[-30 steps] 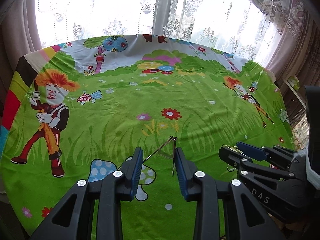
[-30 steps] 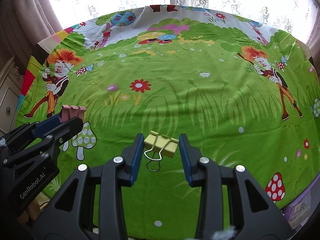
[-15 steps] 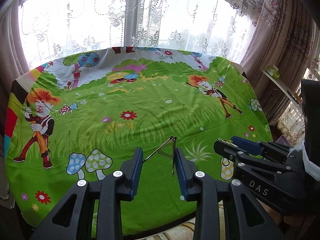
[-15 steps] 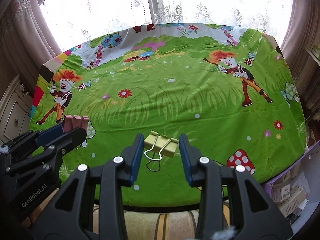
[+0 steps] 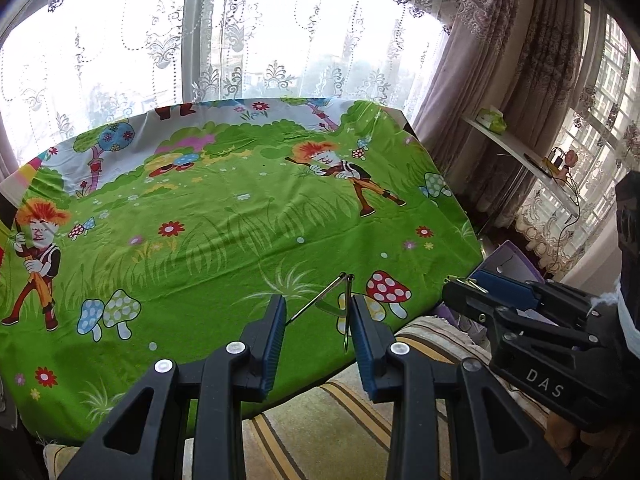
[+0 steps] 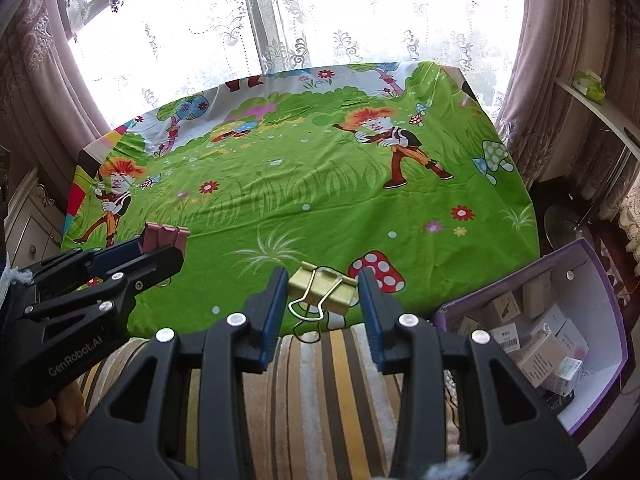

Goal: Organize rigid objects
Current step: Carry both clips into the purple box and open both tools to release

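two tool labels: "das" [image 5: 544, 383], "genrobot.ai" [image 6: 76, 360]

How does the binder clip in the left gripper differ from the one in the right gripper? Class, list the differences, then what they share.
1. Colour: the pink binder clip is dusty pink; the gold binder clip is gold.
2. Pose: in the left wrist view the pink binder clip's wire handles point forward in a V; in the right wrist view the gold binder clip's handle hangs toward the camera.

Shared: each is held off the tablecloth between a gripper's fingers.
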Action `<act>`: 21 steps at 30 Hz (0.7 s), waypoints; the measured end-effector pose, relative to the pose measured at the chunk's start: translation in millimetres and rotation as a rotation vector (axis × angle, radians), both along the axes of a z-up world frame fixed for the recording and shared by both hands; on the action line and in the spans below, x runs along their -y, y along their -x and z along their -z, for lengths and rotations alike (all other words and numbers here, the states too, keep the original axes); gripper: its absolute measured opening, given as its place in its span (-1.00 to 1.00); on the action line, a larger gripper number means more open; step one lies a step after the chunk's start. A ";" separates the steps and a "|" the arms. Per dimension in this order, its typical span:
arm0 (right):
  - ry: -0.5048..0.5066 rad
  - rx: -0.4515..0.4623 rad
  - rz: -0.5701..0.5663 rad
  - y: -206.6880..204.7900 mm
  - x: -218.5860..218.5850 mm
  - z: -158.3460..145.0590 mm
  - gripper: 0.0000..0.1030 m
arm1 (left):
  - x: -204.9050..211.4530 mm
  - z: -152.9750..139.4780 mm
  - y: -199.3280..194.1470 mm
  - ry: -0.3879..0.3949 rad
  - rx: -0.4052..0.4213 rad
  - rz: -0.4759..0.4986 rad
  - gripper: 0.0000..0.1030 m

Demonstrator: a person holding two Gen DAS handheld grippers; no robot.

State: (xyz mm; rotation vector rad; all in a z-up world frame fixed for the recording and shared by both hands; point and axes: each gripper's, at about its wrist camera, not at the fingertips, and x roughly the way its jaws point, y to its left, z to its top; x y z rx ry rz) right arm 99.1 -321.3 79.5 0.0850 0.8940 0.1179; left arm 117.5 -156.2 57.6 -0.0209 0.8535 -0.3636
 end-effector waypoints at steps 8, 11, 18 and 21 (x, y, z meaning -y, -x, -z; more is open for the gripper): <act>0.047 0.007 0.070 32.6 48.3 -7.5 -0.22 | 57.7 4.9 16.6 0.106 -0.095 0.143 -0.35; 0.048 -0.002 0.105 44.6 70.7 -6.8 -0.22 | 80.0 9.9 23.0 0.134 -0.145 0.192 -0.35; 0.062 -0.028 0.225 71.0 129.8 -3.0 -0.22 | 125.6 14.6 34.4 0.169 -0.211 0.255 -0.35; 0.095 -0.038 0.278 80.9 152.0 -0.1 -0.22 | 145.6 21.5 37.7 0.174 -0.252 0.276 -0.35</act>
